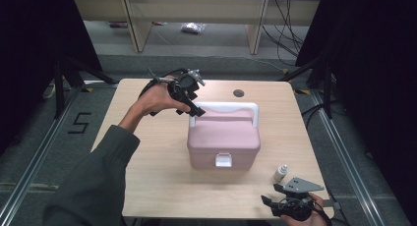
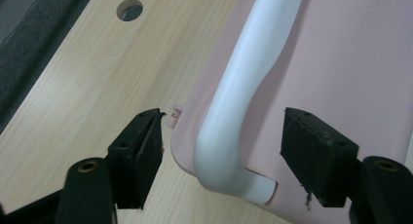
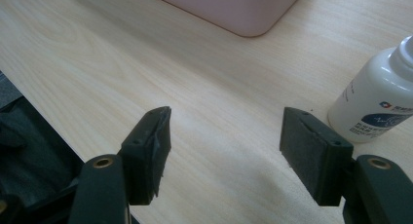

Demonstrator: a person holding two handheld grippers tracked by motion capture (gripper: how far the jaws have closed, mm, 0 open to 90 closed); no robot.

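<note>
Closing on the white curved plastic handle (image 2: 243, 95) of the pale pink plastic box (image 1: 223, 137) looks like the step in hand, with the box sitting at the middle of the light wooden surface (image 1: 147, 177) in the high view.

Left tongs (image 1: 193, 99), at the upper left of the box in the high view: open, pads apart on either side of the handle's bent corner and not pressing on it, nothing gripped. In the left gripper view, handle running from top centre down to bottom centre, nearer the right pad than the left; pink lid behind it, round hole in the surface (image 2: 130, 9) at upper left.

Centring first: shifting so the white bar sits midway between the pads, then squeezing squarely across a straight stretch rather than over the bend, where a slip seems likely. Keeping the pads clear of the lid edge to avoid pinching pink plastic along with the handle. Lifting gently and slowly afterwards, since the handle probably pivots.

Right tongs (image 3: 224, 136), at the lower right in the high view: likewise open and holding nothing, hovering over bare wood. Small white plastic bottle (image 3: 377, 97) at the right edge of the right gripper view, just beside the right pad; best left undisturbed while the box is handled.
</note>
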